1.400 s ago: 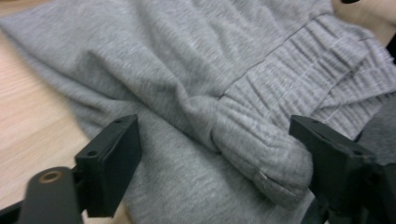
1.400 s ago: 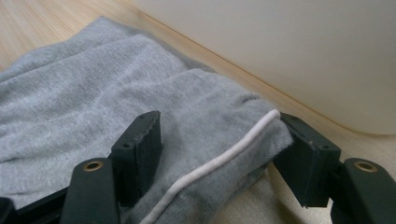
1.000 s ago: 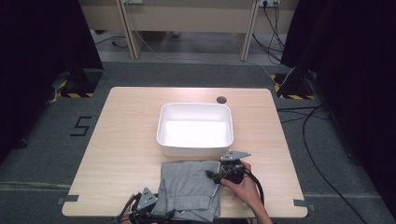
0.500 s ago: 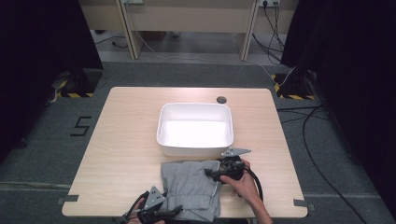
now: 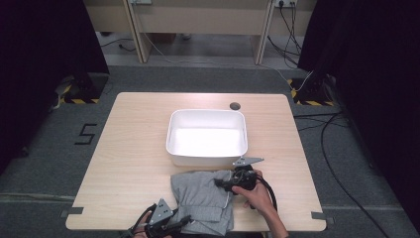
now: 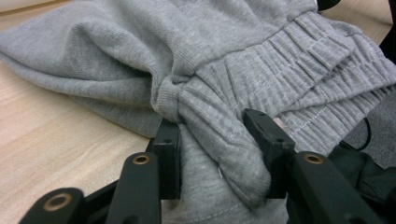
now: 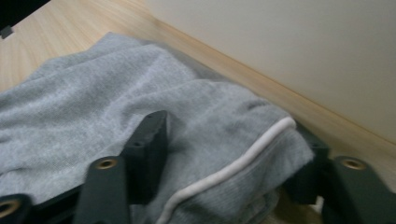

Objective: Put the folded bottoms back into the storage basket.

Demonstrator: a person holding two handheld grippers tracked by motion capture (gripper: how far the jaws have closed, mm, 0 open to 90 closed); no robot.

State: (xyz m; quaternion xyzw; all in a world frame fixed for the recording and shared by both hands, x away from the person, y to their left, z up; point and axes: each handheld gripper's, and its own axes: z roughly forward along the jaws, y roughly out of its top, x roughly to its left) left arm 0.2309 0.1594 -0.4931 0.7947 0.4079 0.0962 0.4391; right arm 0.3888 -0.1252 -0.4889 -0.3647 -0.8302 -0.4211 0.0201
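Right at the near edge of the wooden table (image 5: 133,148) lies a grey garment (image 5: 200,198), crumpled and folded over on itself, just in front of a white tub (image 5: 207,136). Its cloth is a soft, fine-ribbed knit; the left gripper view shows a gathered, stitched elastic band (image 6: 308,70) along one side, and the right gripper view shows a white cord (image 7: 233,168) running across a fold. The tub is rectangular with rounded corners and smooth, plain walls.

The left gripper (image 6: 217,154) has its black jaws partly apart with a thick bunch of the knit pinched between them. The right gripper (image 7: 233,154), held in a hand (image 5: 257,194) at the garment's far right corner, has its jaws set wider, astride a fold of cloth that fills the gap between them.
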